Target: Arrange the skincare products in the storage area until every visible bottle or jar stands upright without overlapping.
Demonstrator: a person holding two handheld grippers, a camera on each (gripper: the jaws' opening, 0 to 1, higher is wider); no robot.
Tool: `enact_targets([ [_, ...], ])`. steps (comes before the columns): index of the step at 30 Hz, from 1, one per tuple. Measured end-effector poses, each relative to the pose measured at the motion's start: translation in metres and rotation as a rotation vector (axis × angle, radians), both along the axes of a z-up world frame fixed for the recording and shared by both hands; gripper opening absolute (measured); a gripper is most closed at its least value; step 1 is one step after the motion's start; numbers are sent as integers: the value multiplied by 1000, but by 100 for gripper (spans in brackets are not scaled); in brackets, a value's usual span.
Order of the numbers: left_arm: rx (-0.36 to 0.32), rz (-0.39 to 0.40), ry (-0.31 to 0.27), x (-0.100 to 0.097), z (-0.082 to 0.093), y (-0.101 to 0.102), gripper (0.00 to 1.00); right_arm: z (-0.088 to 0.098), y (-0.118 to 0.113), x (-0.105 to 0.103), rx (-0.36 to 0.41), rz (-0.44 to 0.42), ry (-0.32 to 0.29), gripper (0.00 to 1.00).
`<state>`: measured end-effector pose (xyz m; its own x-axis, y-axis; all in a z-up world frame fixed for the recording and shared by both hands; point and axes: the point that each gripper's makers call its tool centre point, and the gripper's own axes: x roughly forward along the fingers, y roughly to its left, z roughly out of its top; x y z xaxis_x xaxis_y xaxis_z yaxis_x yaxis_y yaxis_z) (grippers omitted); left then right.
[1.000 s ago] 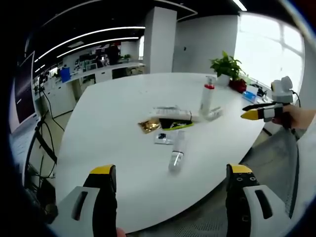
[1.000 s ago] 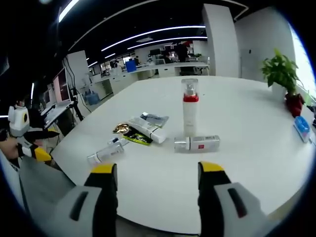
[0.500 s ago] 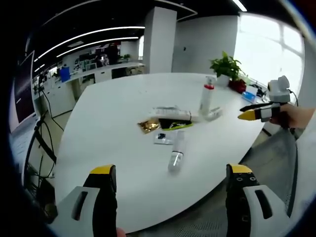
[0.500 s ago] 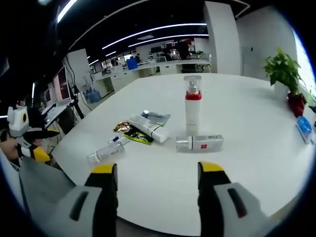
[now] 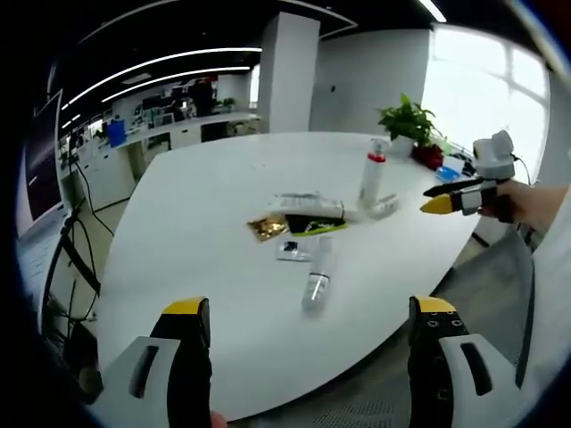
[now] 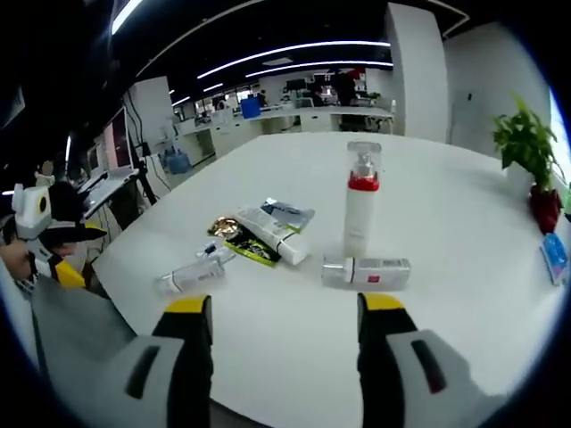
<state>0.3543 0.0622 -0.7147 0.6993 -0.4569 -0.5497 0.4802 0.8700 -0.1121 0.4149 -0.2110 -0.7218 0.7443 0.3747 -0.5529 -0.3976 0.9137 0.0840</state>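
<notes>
While I hold my left gripper (image 5: 308,334) back off the near edge of the white table (image 5: 205,214), its jaws are spread wide and carry nothing. From this left gripper view, the pump bottle (image 5: 371,179) with the red collar stands upright, and I take it as my landmark. A clear bottle (image 5: 318,276) lies flat well short of it, nearer me, its long axis running roughly toward me and away. Between them lie a white tube (image 5: 309,207) and some sachets (image 5: 268,227). My right gripper (image 5: 451,198) hovers off the table's edge beyond the pump bottle.

From the right gripper view, my right gripper (image 6: 281,325) is also spread and empty. A small bottle (image 6: 367,272) lies on its side just in front of the pump bottle (image 6: 361,210), nearly touching its base, long axis crosswise, cap to the left.

I judge the risk is here: reaching for that small bottle could clip the pump bottle and topple it, and the round bottle may roll.
</notes>
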Motion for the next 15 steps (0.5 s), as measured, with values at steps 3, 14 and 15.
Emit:
enact_targets([
  [3,-5,3,2,0,0,0,90,2,-1,5,-2,8,-2,66],
  [14,-12,13,8,0,0,0,90,3,13,21,-2,47,-3,65],
  [15,-14,14,9,0,1,0,90,4,16,23,-3,54,-4,65],
])
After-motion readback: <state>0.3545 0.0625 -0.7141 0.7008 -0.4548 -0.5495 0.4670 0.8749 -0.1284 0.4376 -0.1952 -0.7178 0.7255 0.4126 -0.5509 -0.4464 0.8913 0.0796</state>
